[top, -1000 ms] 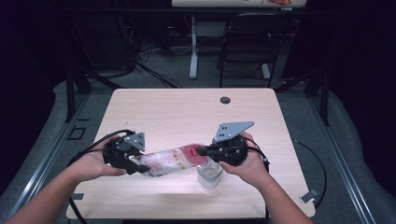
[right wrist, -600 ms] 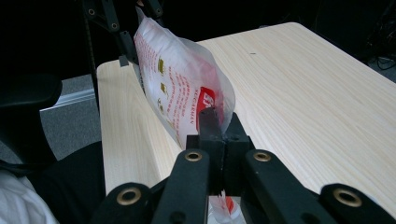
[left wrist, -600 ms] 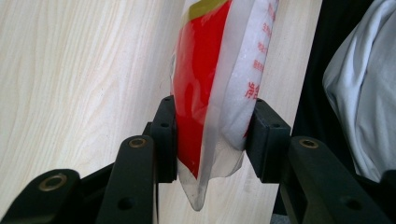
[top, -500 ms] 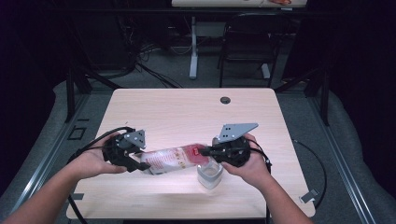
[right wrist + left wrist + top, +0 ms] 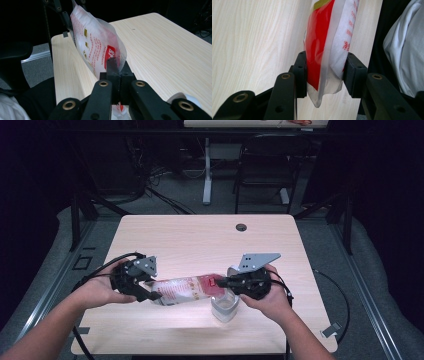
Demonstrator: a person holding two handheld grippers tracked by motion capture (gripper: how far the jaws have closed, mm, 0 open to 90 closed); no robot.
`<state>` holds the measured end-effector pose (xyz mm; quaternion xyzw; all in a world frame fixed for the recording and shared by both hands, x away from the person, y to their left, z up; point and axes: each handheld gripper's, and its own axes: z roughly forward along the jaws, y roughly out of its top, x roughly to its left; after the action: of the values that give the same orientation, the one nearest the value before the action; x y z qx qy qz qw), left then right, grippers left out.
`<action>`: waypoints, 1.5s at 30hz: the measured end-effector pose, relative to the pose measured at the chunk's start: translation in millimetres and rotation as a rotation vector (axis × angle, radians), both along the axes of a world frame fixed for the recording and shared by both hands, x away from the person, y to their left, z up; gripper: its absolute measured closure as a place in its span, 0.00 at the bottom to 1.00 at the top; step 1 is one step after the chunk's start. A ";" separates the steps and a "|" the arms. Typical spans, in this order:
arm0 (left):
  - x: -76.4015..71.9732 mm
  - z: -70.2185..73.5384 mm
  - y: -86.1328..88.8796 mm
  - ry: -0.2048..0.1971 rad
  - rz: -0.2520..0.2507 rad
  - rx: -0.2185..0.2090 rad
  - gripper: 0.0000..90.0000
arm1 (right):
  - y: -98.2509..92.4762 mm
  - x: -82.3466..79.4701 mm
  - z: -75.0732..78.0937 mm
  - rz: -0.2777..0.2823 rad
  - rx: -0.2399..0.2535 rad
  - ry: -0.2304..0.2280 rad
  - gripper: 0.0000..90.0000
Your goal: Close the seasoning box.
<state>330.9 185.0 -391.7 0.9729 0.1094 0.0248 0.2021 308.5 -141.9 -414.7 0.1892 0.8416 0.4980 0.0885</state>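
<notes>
Pouch (image 5: pixel 182 290) ends hidden inside left claw (image 5: pixel 145 290) and right claw (image 5: pixel 225 282)

In the left gripper view, we see the red-and-white pouch (image 5: pixel 329 42) cut off by the top edge, and its print is too partial to read. In the right gripper view, the pouch's (image 5: pixel 97 47) top runs out at the upper left, and the right gripper (image 5: pixel 117 75) hides its pinched end. At the lower right there, the white cup (image 5: pixel 183 98) is mostly hidden. In the high view, its contents (image 5: pixel 224 306) are too small to tell.
</notes>
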 end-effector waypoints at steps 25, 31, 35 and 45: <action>2.4 16.0 -7.9 -0.016 -0.019 0.000 0.68 | -12.3 -2.7 -6.9 -0.027 0.034 0.003 1.00; 2.9 19.0 -10.0 -0.015 -0.020 0.001 0.68 | -14.7 -4.0 -8.7 -0.036 0.042 -0.002 1.00; 3.7 21.2 -12.2 -0.018 -0.028 0.010 0.68 | -16.1 -4.9 -10.5 -0.040 0.055 -0.003 1.00; 4.5 26.3 -16.8 -0.017 -0.034 0.032 0.68 | -19.2 -6.5 -13.1 -0.048 0.066 -0.013 1.00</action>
<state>335.4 168.1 -365.5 0.9775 0.0908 0.0312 0.1876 301.9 -161.1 -427.8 0.2090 0.8193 0.5246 0.0996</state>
